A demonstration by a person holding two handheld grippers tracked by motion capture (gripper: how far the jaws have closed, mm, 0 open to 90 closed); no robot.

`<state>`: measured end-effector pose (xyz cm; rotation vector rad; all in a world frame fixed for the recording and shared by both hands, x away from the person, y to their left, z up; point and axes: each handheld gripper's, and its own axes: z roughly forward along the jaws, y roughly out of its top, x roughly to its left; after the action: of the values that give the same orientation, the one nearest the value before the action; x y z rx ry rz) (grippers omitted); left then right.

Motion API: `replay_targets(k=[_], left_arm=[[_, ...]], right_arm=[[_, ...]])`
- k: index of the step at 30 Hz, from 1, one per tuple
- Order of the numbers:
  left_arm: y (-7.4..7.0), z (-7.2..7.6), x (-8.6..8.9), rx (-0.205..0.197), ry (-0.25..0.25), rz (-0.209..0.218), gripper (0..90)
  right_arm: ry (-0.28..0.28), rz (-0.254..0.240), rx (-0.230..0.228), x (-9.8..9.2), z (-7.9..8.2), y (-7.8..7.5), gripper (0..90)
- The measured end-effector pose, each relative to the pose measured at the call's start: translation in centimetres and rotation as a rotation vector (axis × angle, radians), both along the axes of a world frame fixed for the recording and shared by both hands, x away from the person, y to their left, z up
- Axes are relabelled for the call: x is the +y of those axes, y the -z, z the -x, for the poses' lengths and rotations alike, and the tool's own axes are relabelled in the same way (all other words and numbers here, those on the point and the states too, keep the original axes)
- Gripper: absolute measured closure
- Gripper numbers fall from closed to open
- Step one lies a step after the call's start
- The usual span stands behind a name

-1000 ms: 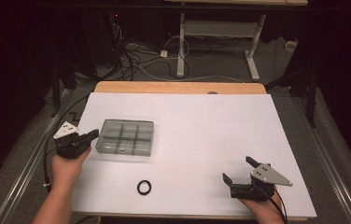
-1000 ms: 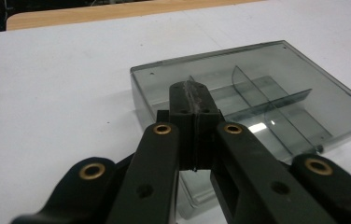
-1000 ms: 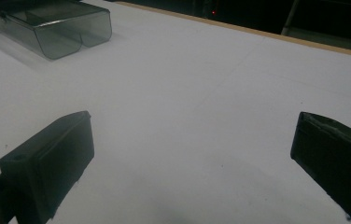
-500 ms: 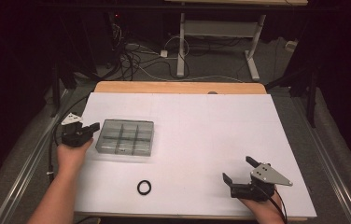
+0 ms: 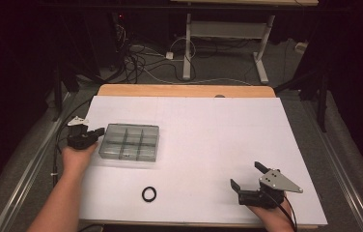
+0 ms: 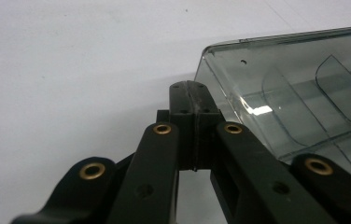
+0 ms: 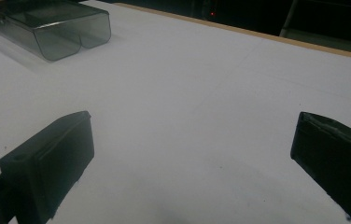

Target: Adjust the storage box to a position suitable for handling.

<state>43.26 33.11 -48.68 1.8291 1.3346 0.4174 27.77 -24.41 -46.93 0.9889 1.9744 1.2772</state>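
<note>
You're bringing the left gripper (image 5: 97, 132) in with its jaws pressed together and nothing between them, tip sitting at the left end of the clear compartment box (image 5: 130, 141), right by its near-left corner (image 6: 211, 51); from the left gripper view I can't tell if it's touching the wall or just shy of it. The box is sitting flat on the white tabletop (image 5: 208, 130), left of centre, with what looks like a clear lid over a grid of compartments. You're dealing with thin hard plastic here: light, stiff, glossy, so it's likely sliding on the white surface rather than resisting, and a pinch on the smooth wall is likely slipping. If you're pushing, you're better off pressing low on the end wall near its middle so it isn't pivoting; if you're lifting, you're looking at opening up and taking the rim edge, gently, since thin walls flex and crack. The right gripper (image 5: 248, 176) is idling near the front right edge, jaws wide apart, nothing in them (image 7: 187, 154), well apart from the box. A small black ring (image 5: 149, 194) is lying near the front edge, between the two hands and clear of the box. Nothing is blocking the box's path to the right.
</note>
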Motion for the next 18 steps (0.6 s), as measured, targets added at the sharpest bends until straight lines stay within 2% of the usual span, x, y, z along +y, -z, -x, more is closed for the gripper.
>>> replay_targets(k=[11, 18], left_arm=[[0.72, -0.58, -0.44, 0.023, 0.014, 0.018, 88.2], [0.83, -0.70, -0.69, 0.023, 0.042, 0.021, 88.2]], right_arm=[[0.003, 0.000, 0.002, -0.04, -0.01, 0.07, 0.0], [0.003, 0.002, 0.007, 0.07, -0.05, 0.16, 0.0]])
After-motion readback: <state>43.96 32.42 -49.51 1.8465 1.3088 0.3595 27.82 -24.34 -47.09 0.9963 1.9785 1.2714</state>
